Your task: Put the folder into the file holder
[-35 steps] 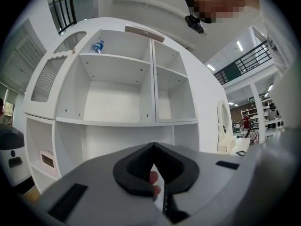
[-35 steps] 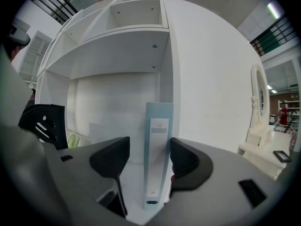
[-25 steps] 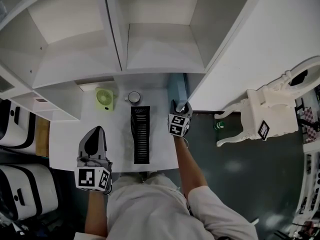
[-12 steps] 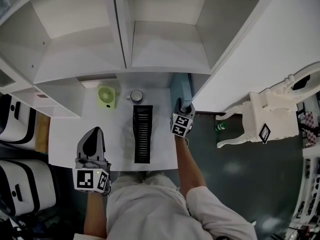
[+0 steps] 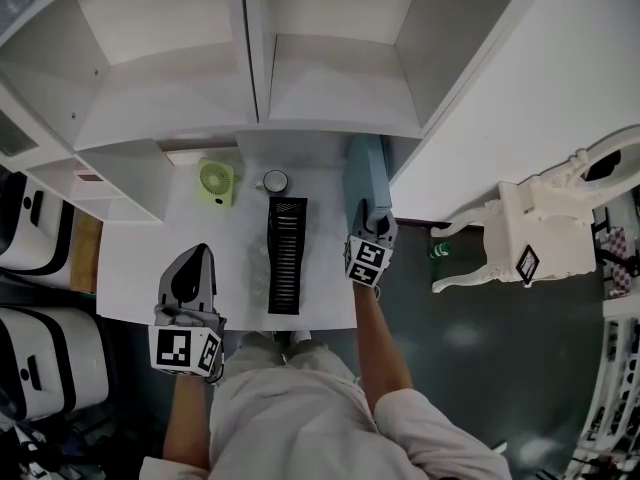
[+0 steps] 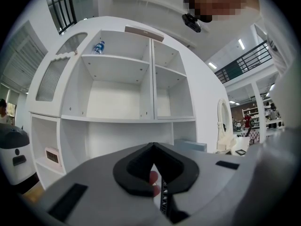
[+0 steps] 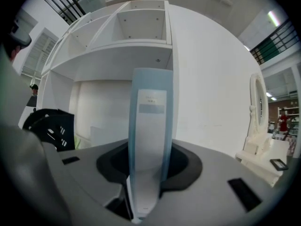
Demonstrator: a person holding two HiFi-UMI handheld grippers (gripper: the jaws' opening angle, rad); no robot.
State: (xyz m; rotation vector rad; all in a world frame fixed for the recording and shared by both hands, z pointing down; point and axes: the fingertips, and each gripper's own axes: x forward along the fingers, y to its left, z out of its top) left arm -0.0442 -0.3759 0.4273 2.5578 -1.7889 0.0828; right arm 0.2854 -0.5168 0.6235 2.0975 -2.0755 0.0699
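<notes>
Grips the folder (image 5: 364, 173) in the right tongs (image 5: 372, 214), long axis near-to-far, just right of the parallel file holder (image 5: 286, 258) (left tongs (image 5: 188, 270) closed, empty).

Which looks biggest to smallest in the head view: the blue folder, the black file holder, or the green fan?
1. black file holder
2. blue folder, close behind; its near end is hidden, so these two are unsure
3. green fan, clearly smallest
</notes>
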